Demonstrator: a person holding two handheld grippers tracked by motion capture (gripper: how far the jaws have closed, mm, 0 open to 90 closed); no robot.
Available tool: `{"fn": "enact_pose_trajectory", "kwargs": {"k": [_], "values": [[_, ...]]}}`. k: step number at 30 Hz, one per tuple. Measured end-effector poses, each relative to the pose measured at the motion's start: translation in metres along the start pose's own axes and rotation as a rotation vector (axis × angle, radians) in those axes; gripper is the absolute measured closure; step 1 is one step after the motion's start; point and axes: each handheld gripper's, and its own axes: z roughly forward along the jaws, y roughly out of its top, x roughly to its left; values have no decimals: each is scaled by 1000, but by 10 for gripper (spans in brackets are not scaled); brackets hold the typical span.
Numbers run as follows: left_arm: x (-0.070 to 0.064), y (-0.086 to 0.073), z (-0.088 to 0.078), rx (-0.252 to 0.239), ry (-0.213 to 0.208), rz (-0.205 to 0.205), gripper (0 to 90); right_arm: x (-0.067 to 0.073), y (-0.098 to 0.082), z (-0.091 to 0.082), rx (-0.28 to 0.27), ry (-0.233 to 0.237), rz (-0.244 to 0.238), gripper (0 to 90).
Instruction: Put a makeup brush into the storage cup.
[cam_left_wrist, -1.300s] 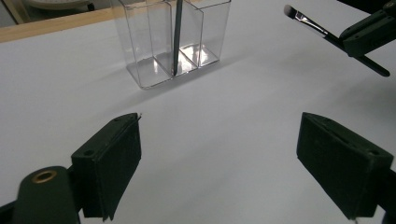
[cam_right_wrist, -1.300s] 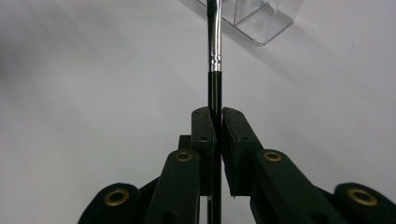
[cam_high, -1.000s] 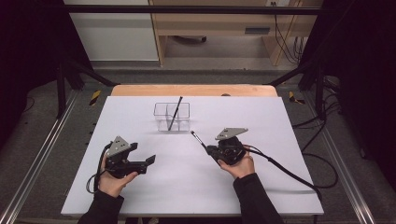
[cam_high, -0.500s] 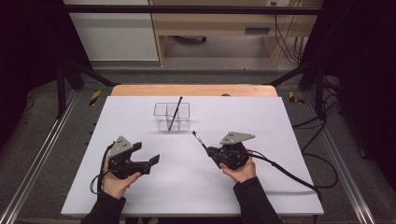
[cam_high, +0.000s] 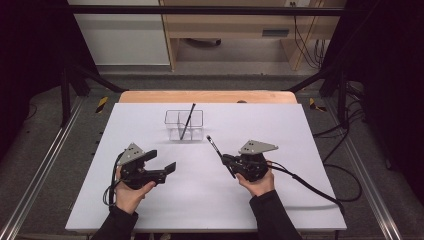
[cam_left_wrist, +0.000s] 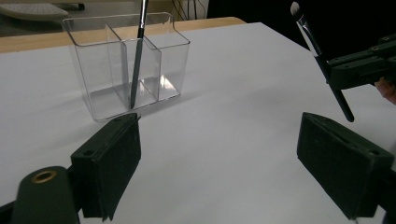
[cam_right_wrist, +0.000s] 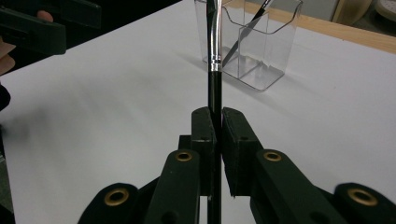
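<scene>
Brush (cam_high: 216, 150) sits centre-right of the high view, clamped by its black handle in the right gripper (cam_high: 231, 163), bristle end pointing up-left toward the organizer. In the right gripper view the jaws are closed tight on the handle, silver ferrule just above the pads, brush (cam_right_wrist: 214, 70) running straight up the frame.

Clear organizer (cam_high: 184, 125) stands upper centre of the white table (cam_high: 300, 130), with another brush (cam_high: 188, 120) leaning in one of its compartments already. Held brush is apart from the organizer, not over it yet.

Left gripper (cam_high: 162, 161) is lower left, jaws wide open, nothing between them; resting near the table.

Likely step: carry the brush to the organizer and drop it in. To do it well: lift first, tip the brush toward upright, lead with the lower end over an open compartment, avoid knocking the leaning brush or the thin walls, release only once the tip is inside. The light organizer could slide; the left gripper could steady it.
</scene>
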Motion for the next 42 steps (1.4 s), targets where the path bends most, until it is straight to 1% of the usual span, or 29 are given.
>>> {"fn": "enact_pose_trajectory", "kwargs": {"k": [5,8,10,11,19,26,30,34,37,41,42], "values": [[-7,7,4,-13,-15,6,128,0,2,-3,-17,3,6,842],[-14,13,9,-22,-35,16,129,0,2,-4,-32,12,14,842],[-16,14,11,-26,-39,16,129,0,3,-4,-43,20,20,842],[-17,17,13,-32,-48,10,129,0,3,-4,-46,22,21,842],[-24,26,22,-59,-74,-6,131,1,4,-6,-67,23,30,843],[-29,30,29,-75,-94,-22,133,1,3,-5,-67,27,34,843],[-31,32,32,-74,-95,-18,134,2,3,-3,-66,29,36,842],[-31,32,34,-85,-95,-29,136,2,2,-2,-68,35,41,842],[-32,33,37,-98,-106,-43,139,2,3,-3,-75,29,40,842],[-34,32,41,-103,-111,-49,141,2,3,-3,-75,32,42,842],[-35,32,44,-112,-119,-61,143,2,3,-2,-74,31,40,842]]}}
